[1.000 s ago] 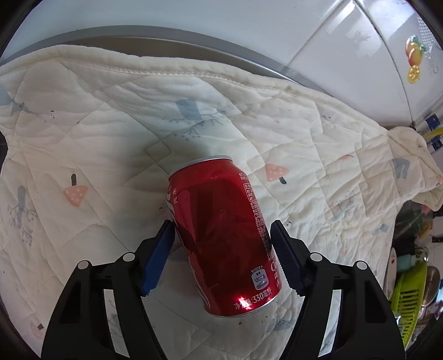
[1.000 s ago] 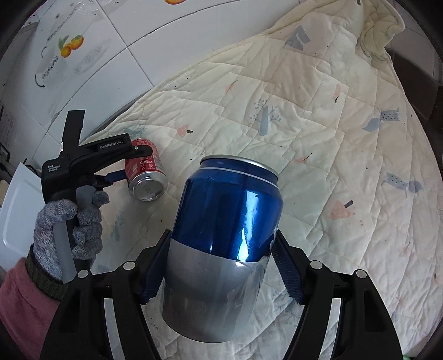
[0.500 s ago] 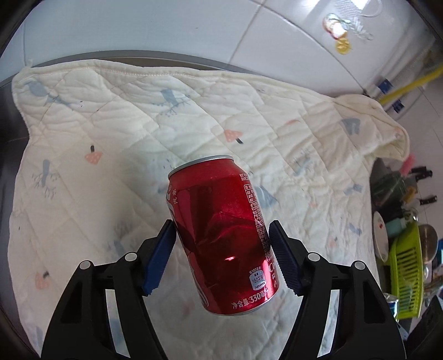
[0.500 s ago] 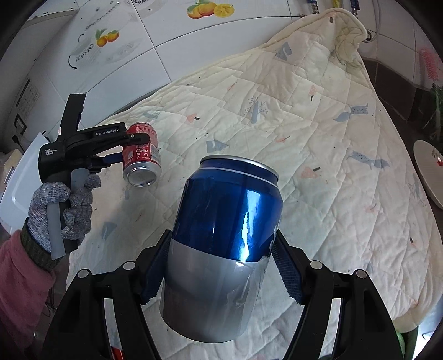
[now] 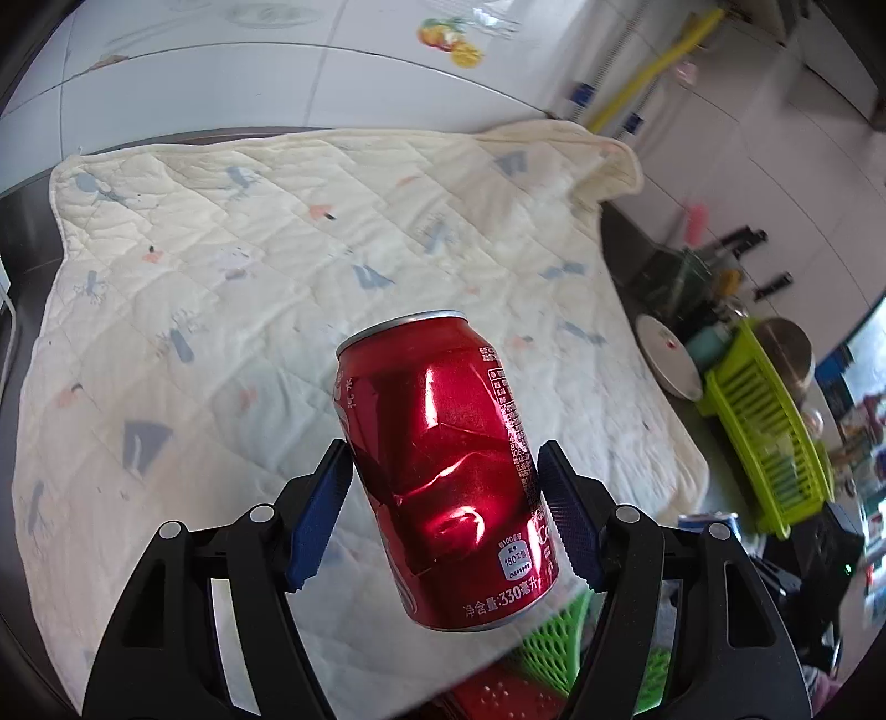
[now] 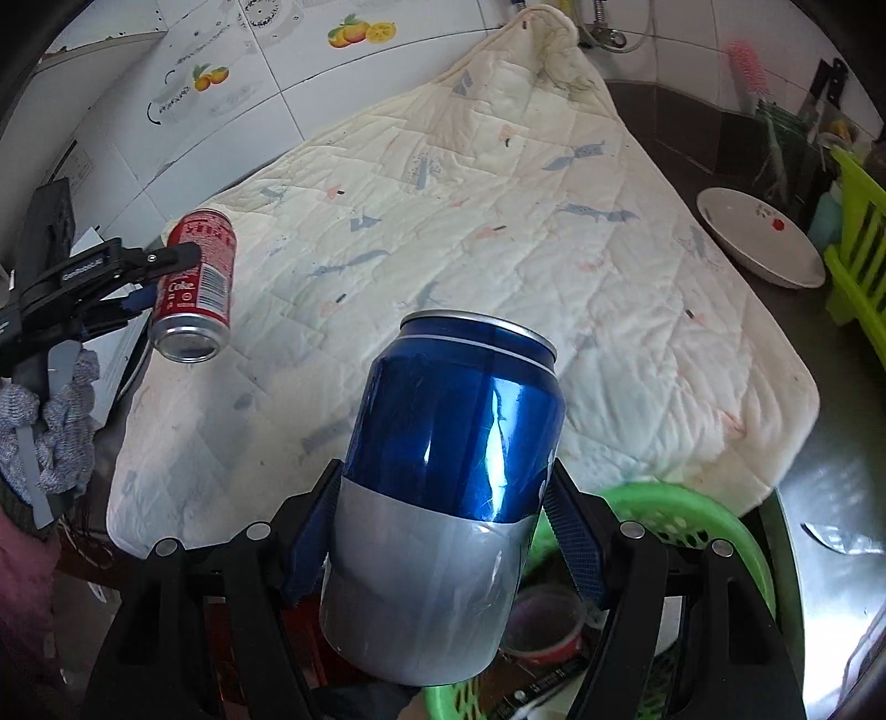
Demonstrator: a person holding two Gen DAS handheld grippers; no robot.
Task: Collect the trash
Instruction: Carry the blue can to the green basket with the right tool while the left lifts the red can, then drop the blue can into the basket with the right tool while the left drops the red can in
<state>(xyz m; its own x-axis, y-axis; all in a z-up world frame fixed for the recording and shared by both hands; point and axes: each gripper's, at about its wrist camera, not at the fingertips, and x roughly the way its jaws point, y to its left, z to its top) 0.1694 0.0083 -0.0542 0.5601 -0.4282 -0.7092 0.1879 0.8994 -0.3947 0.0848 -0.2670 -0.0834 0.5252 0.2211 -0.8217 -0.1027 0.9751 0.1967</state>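
Observation:
A dented red cola can (image 5: 443, 459) hangs above the quilted cloth, with my left gripper (image 5: 443, 515) shut on its sides. In the right wrist view the same red can (image 6: 194, 288) shows at the left, held by the left gripper (image 6: 138, 277) in a gloved hand (image 6: 61, 432). My right gripper (image 6: 443, 537) is shut on a blue and silver can (image 6: 448, 487), held over the near edge of the cloth. Below it sits a green basket (image 6: 681, 515) with red packaging inside; its green mesh (image 5: 548, 637) also shows under the red can.
A cream quilted cloth (image 6: 498, 249) covers the counter. A white plate (image 6: 758, 238) and a lime dish rack (image 5: 764, 421) stand at the right. Tiled wall with fruit stickers (image 6: 360, 33) runs behind. A metal counter edge (image 6: 830, 498) lies right of the basket.
Both grippers have pulled back from the cloth with their cans. The red can has lifted off the cloth. The green basket has come into view under both.

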